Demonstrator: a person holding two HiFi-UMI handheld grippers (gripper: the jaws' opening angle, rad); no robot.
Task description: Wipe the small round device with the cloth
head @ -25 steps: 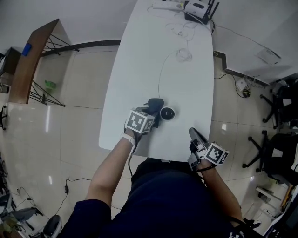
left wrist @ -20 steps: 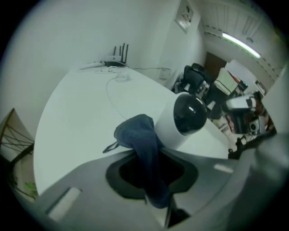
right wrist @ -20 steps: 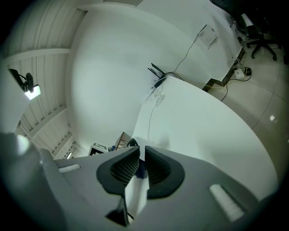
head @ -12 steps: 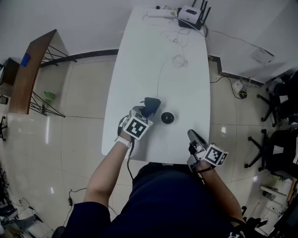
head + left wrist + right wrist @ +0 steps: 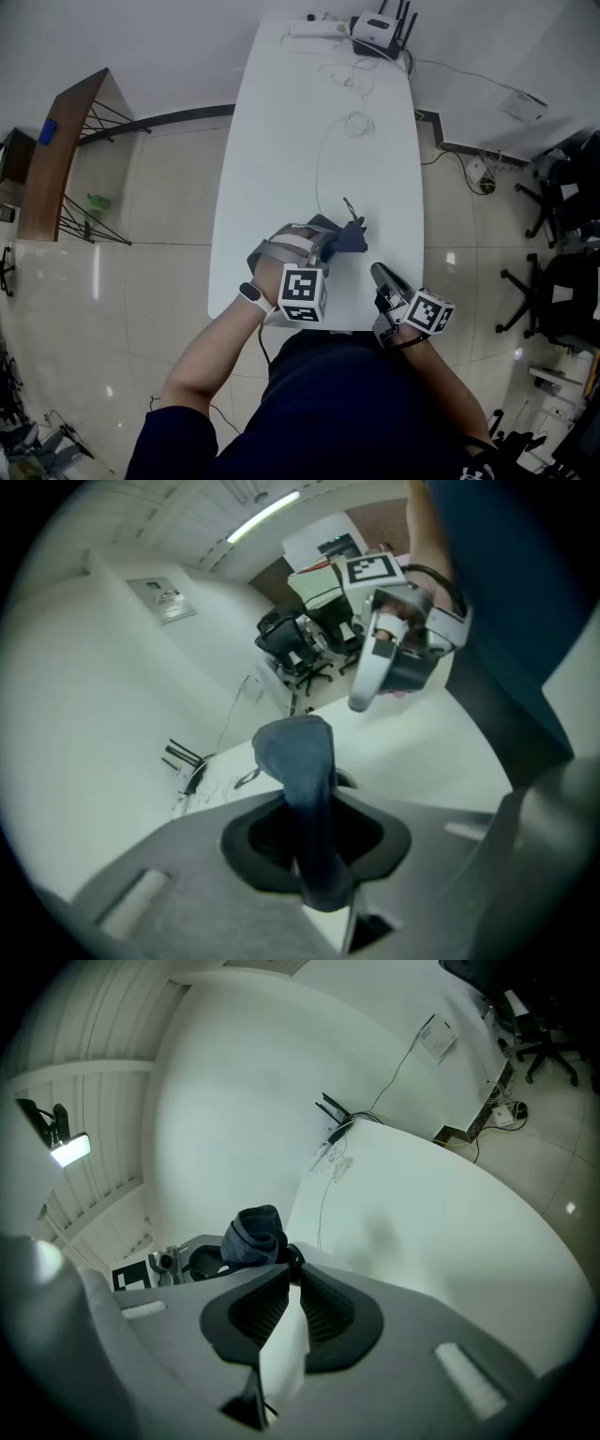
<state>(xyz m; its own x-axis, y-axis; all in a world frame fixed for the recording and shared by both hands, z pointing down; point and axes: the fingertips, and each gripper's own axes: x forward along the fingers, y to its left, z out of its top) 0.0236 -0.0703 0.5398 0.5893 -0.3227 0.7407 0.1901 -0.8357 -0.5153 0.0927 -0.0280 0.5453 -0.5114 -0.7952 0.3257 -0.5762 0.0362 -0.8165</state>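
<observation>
at the near end of the desk [image 5: 281, 141], jaws of the left gripper [image 5: 326, 240] clench the blue cloth [image 5: 349, 238], those of the right gripper [image 5: 378, 272] pressed together, a router [image 5: 375, 28] far behind.

White table [image 5: 281, 122], glossy tiled floor [image 5: 150, 281], wooden shelf [image 5: 58, 155], black office chairs [image 5: 567, 286]
</observation>
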